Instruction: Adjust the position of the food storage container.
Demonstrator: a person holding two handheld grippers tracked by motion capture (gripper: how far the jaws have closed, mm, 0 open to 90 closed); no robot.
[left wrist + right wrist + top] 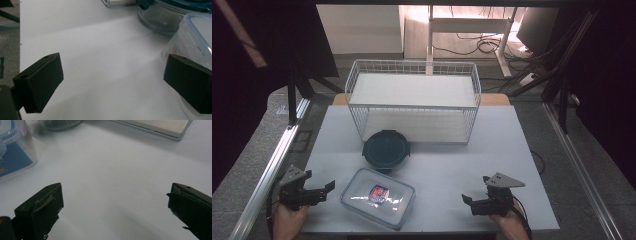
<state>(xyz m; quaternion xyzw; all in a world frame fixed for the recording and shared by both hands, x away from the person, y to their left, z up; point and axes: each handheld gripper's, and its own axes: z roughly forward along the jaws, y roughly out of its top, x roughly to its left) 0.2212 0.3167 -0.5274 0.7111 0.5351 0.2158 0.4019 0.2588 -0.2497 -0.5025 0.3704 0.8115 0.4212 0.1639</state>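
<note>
Clear box [378, 198] w/ red-blue label, text unreadable, left tool [326, 191] & right tool [470, 203] both released

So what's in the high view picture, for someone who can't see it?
Two open grippers, left and right, rest on a white table either side of a clear rectangular box. Behind it sit a dark round container and a wire basket.

The high view is dim and grainy, brightest on the floor beyond the table [512, 150]; both gripper views are evenly lit, softly blurred, with faint shadows.
</note>
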